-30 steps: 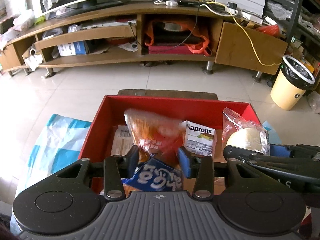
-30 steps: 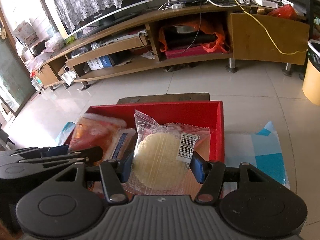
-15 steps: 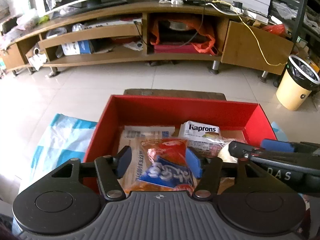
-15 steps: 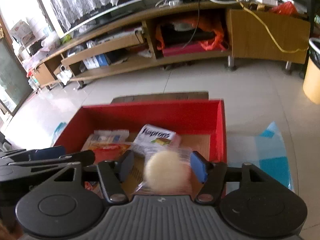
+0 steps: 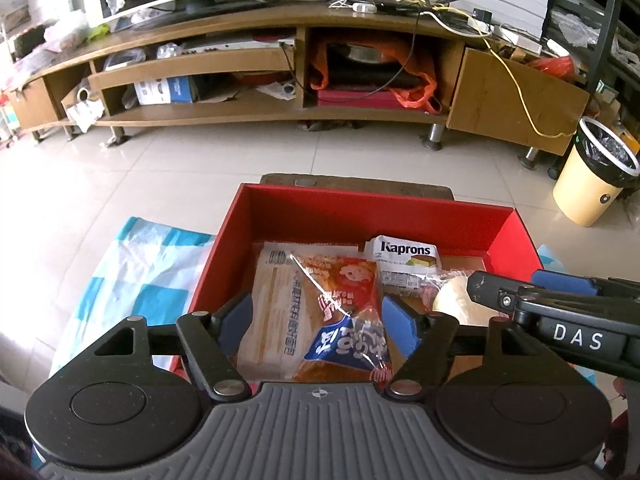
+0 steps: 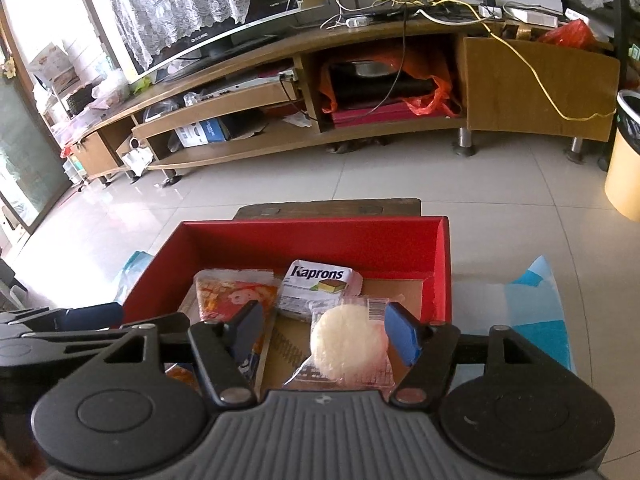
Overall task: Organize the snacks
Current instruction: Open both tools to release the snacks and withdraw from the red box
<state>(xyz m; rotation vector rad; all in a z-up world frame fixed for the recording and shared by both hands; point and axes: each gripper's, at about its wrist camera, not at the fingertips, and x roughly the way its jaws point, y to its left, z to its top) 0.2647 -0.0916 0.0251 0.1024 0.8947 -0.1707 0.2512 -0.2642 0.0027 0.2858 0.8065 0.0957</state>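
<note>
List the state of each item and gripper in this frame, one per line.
Red cardboard box: open-topped, holding three snacks.
Orange-and-blue snack bag: lying flat in the box, released.
White Kaprons packet: lying flat toward the box's back wall.
Round white rice cake in clear wrapper: lying in the box, released.
Left gripper: open, above the bag.
Right gripper: open, above the rice cake.

I count one open red cardboard box point(image 5: 360, 212) holding three wrapped snacks: one orange-and-blue plastic bread packet point(image 5: 320, 312) at its left, one white Kaprons cake packet point(image 5: 404, 258) toward its far wall, one clear-wrapped round pale rice cake point(image 6: 348, 344) at its right.
</note>
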